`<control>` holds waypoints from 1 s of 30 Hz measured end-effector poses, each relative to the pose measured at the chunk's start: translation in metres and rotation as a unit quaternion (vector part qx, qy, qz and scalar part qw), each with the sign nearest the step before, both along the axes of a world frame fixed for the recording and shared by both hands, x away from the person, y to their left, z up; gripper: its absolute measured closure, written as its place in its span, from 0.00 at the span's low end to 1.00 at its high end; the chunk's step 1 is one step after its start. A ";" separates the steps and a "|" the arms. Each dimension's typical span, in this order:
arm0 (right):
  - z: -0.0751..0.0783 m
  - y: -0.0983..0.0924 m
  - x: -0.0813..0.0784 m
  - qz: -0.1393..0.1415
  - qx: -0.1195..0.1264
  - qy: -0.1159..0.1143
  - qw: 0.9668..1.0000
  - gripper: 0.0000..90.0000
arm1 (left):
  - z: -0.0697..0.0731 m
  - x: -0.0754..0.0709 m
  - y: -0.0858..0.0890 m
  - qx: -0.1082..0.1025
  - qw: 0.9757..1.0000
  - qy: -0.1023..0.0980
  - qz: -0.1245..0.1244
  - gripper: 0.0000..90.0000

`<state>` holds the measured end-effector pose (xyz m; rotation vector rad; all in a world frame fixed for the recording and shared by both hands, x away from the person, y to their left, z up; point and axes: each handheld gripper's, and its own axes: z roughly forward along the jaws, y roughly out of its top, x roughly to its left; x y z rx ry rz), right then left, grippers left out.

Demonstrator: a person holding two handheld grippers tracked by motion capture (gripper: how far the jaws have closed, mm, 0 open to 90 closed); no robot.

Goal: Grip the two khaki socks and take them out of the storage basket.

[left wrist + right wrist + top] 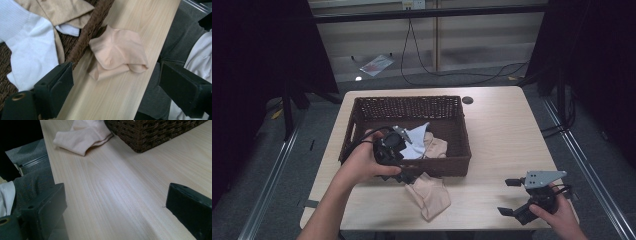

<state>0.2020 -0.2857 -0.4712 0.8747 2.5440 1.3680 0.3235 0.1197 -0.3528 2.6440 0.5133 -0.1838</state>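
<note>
A brown wicker basket (412, 101) stands on the table's left half, holding a white cloth (417, 142) and a tan cloth (435, 148). A peach cloth (430, 197) lies crumpled on the wood just in front of the basket's front wall. My left gripper (408, 176) hangs over that front rim, open and empty. In the left gripper view its jaws (115, 92) straddle the basket rim (87, 32) and the peach cloth (117, 52), with the white cloth (30, 50) to the left. My right gripper (508, 197) rests at the front right, open and empty above bare wood (115, 210).
The wooden table (502, 135) has free room right of the basket. A small black round cap (467, 100) sits near the back edge. Cables (452, 75) trail on the floor behind. The right gripper view catches the basket corner (152, 132) and peach cloth (82, 136).
</note>
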 end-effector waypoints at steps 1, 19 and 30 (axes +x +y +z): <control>0.000 0.000 0.000 -0.001 -0.001 0.001 1.000 0.03 | -0.003 0.000 0.001 -0.002 1.000 0.000 0.001 0.13; 0.000 0.000 0.000 0.000 -0.001 -0.001 1.000 0.03 | -0.039 -0.013 0.020 -0.014 0.999 -0.020 0.026 0.10; 0.001 0.000 -0.001 0.000 -0.003 -0.001 1.000 0.03 | -0.060 -0.024 0.023 -0.026 0.999 -0.018 0.009 0.08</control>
